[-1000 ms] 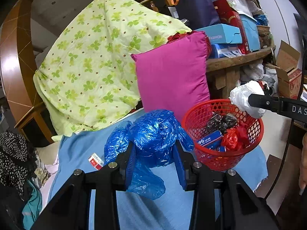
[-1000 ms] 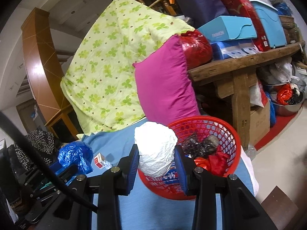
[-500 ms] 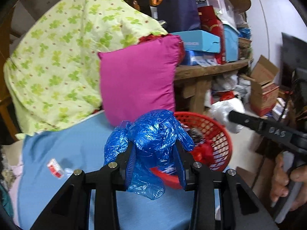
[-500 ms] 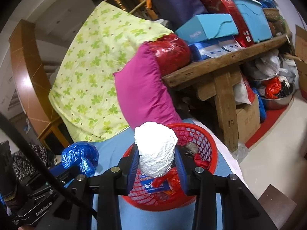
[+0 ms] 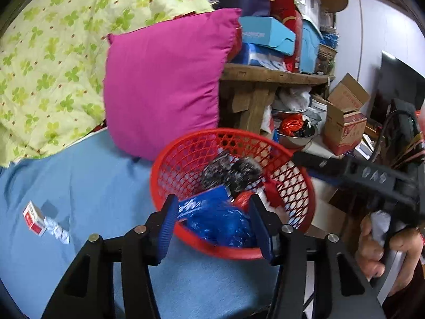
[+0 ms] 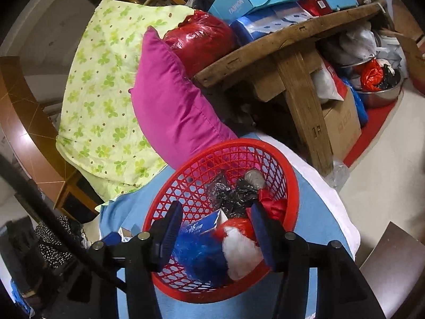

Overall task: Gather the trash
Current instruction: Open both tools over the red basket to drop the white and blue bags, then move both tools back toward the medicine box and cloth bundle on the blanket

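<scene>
A red mesh basket [image 5: 300, 186] [image 6: 287, 170] stands on the blue sheet [image 5: 79, 175]. In it lie a crumpled blue plastic bag [image 5: 220, 226] [image 6: 199, 255], a white plastic wad [image 6: 239, 250], red and black bags and a blue carton. My left gripper [image 5: 212, 228] is open above the basket's near rim, the blue bag lying between and below its fingers. My right gripper [image 6: 215, 228] is open over the basket, the white wad and blue bag loose below it. A small red-and-white box [image 5: 33, 218] and a white wrapper [image 5: 57, 230] lie on the sheet at left.
A magenta pillow [image 5: 162, 79] leans behind the basket, a green clover quilt [image 5: 45, 53] to its left. A wooden bench [image 6: 292, 53] piled with boxes stands at right, cardboard boxes [image 5: 342, 122] and a steel bowl [image 6: 379, 90] on the floor beyond.
Both grippers moved over the basket and opened. The blue bag dropped from the left one and the white wad from the right one into the basket.
</scene>
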The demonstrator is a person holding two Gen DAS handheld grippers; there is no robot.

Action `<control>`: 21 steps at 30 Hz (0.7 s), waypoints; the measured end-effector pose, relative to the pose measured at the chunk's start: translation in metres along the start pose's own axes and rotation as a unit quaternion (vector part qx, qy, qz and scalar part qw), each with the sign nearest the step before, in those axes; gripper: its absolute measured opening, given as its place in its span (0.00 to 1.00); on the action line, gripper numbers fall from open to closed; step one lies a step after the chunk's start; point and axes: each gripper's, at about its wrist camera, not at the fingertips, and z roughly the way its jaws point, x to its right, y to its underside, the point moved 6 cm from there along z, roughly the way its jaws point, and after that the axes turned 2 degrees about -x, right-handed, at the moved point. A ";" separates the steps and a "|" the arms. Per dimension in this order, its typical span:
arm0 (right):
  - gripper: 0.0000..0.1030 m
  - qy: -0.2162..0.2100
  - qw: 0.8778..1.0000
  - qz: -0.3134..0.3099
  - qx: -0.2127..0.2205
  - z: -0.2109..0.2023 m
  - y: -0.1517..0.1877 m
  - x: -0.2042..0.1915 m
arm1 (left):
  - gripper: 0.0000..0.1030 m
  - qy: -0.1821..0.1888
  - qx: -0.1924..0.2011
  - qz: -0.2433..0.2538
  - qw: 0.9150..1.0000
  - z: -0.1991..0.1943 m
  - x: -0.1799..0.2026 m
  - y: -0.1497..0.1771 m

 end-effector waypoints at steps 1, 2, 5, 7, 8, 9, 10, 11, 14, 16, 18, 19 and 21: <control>0.56 -0.002 1.000 -0.002 0.007 -0.002 0.000 -0.001 | 0.56 -0.003 -0.001 -0.004 1.000 -0.001 -0.005 0.003; 0.56 -0.005 1.000 -0.005 0.013 -0.004 0.000 -0.004 | 0.56 -0.011 -0.003 -0.010 1.000 -0.003 -0.013 0.009; 0.56 -0.014 0.999 -0.025 0.031 -0.011 0.000 -0.019 | 0.56 -0.041 -0.010 -0.019 0.999 -0.008 -0.034 0.024; 0.56 -0.021 0.998 -0.043 0.040 -0.015 0.002 -0.033 | 0.57 -0.059 -0.013 -0.025 0.998 -0.014 -0.049 0.034; 0.55 -0.027 0.997 -0.058 0.046 -0.017 0.004 -0.045 | 0.58 -0.070 -0.015 -0.031 0.997 -0.019 -0.060 0.042; 0.56 -0.033 0.996 -0.069 0.049 -0.017 0.005 -0.054 | 0.59 -0.078 -0.016 -0.036 0.996 -0.022 -0.069 0.048; 0.56 -0.038 0.995 -0.079 0.050 -0.017 0.007 -0.063 | 0.59 -0.087 -0.017 -0.042 0.995 -0.026 -0.079 0.055; 0.56 -0.046 0.993 -0.093 0.051 -0.017 0.009 -0.076 | 0.59 -0.100 -0.022 -0.052 0.993 -0.031 -0.094 0.066; 0.56 -0.064 0.989 -0.126 0.049 -0.010 0.019 -0.109 | 0.59 -0.129 -0.032 -0.089 0.987 -0.041 -0.139 0.091; 0.55 -0.076 0.985 -0.147 0.038 0.000 0.029 -0.132 | 0.59 -0.153 -0.039 -0.120 0.980 -0.047 -0.171 0.109; 0.56 -0.085 0.982 -0.166 0.024 0.012 0.040 -0.153 | 0.59 -0.176 -0.043 -0.146 0.973 -0.054 -0.199 0.124; 0.55 -0.089 0.980 -0.175 0.017 0.018 0.047 -0.163 | 0.59 -0.188 -0.043 -0.157 0.969 -0.059 -0.211 0.131; 0.55 -0.100 0.976 -0.193 -0.003 0.032 0.062 -0.184 | 0.59 -0.215 -0.044 -0.175 0.960 -0.066 -0.237 0.141</control>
